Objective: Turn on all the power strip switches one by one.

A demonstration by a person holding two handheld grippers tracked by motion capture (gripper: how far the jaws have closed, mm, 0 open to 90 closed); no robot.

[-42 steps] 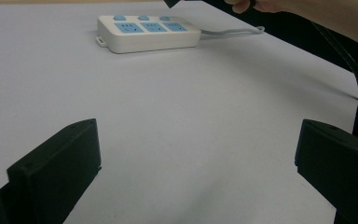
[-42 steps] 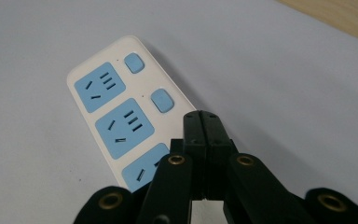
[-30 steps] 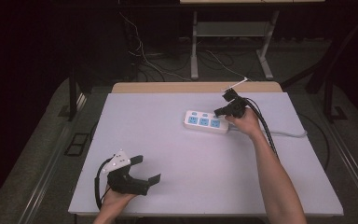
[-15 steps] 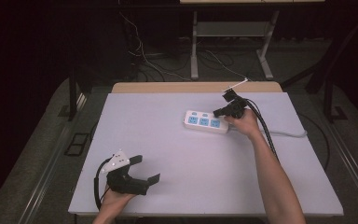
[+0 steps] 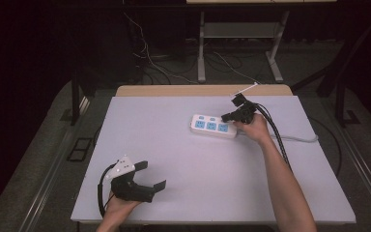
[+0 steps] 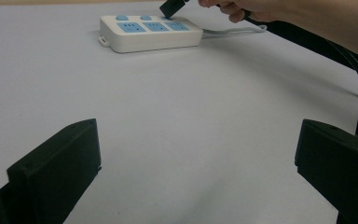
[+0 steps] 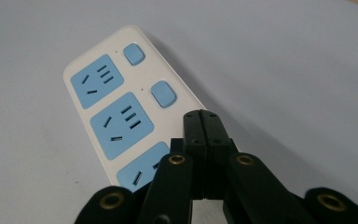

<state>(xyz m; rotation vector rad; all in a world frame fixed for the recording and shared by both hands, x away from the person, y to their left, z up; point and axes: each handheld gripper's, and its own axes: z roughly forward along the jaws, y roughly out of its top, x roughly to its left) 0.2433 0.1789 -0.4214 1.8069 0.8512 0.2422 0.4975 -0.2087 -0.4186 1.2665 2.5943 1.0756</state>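
Nearest me, my left gripper (image 5: 147, 180) rests low on the counter (image 5: 188, 193) with its jaws spread wide and nothing between them. It sits exactly where it did a second ago, well apart from the work. Farther off, my right gripper (image 5: 225, 116) has not shifted either. Its jaws are pressed fully together, empty, with the tips poised over the near end of the power strip (image 5: 213, 126), at the spot where the third switch should be (image 7: 204, 122); I cannot tell whether they press on it. The strip lies flat toward the far right of the counter, its cord (image 5: 299, 139) trailing right. With nothing changed, I judge the press on that switch is being held or just about to land.
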